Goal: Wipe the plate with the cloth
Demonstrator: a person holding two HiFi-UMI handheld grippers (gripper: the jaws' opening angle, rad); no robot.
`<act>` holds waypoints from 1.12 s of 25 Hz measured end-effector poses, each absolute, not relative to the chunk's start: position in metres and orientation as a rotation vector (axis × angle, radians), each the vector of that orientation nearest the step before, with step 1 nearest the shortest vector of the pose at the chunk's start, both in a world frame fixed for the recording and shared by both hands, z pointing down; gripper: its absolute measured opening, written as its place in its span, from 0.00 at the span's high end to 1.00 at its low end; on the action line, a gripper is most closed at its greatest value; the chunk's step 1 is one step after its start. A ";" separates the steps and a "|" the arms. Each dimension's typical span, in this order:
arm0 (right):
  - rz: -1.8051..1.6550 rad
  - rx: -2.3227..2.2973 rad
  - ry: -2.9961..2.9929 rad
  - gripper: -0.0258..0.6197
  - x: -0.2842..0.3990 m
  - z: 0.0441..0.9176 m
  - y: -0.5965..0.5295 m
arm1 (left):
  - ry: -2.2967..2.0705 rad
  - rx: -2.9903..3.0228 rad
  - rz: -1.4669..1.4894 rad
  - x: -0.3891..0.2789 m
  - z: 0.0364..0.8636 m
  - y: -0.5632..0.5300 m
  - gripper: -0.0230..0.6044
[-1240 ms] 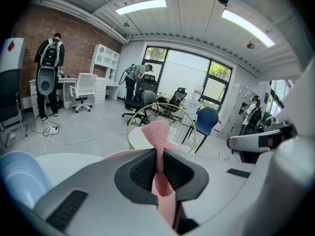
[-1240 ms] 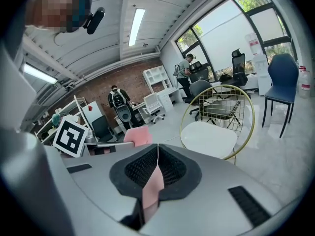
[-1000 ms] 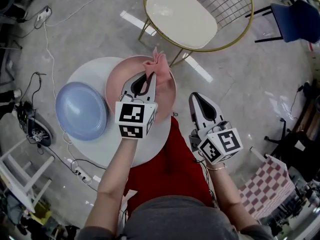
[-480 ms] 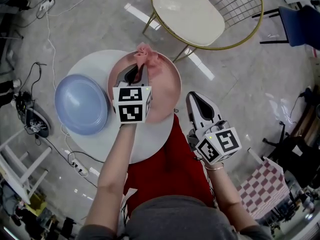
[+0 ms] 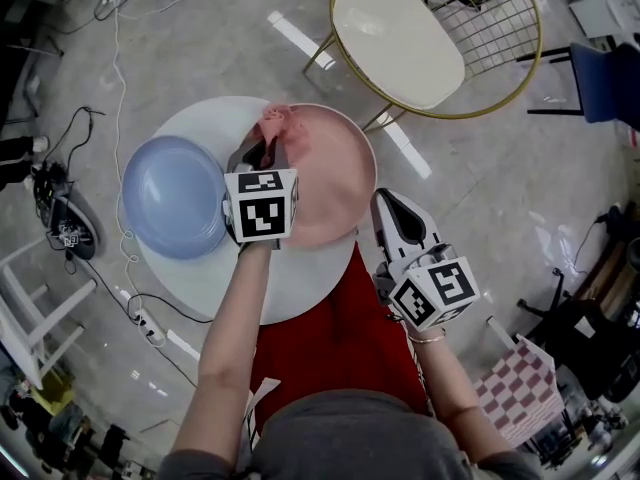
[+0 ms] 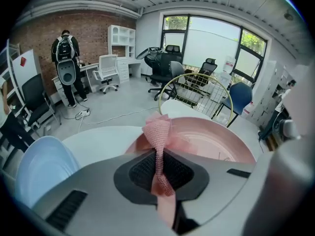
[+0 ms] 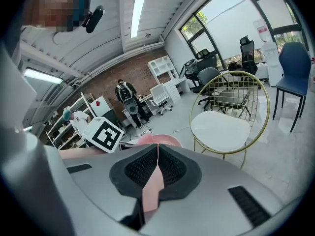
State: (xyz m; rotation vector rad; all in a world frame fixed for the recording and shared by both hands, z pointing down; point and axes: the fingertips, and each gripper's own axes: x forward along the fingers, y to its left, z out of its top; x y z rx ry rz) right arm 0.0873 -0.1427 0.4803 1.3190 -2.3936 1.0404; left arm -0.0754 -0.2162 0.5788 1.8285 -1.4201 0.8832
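Head view: I am holding my left tool [image 5: 262, 155] over the pink plate [image 5: 340, 178] on the tabletop [image 5: 200, 278] (blue plate [image 5: 170, 198] beside it). Left gripper view: it is pinching the cloth [image 6: 158, 132] at the plate's edge. Right gripper view: my right tool [image 7: 157, 154] is closed, gripping nothing.

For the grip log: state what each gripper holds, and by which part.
Left gripper pinches the pink knitted cloth by a gathered strip; its bulk sticks out past the tips. Right gripper: shut, empty.
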 end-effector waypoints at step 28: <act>0.995 1.259 -2.438 0.91 0.056 0.454 -0.150 | -1.627 1.810 0.949 -0.136 0.515 -0.194 0.91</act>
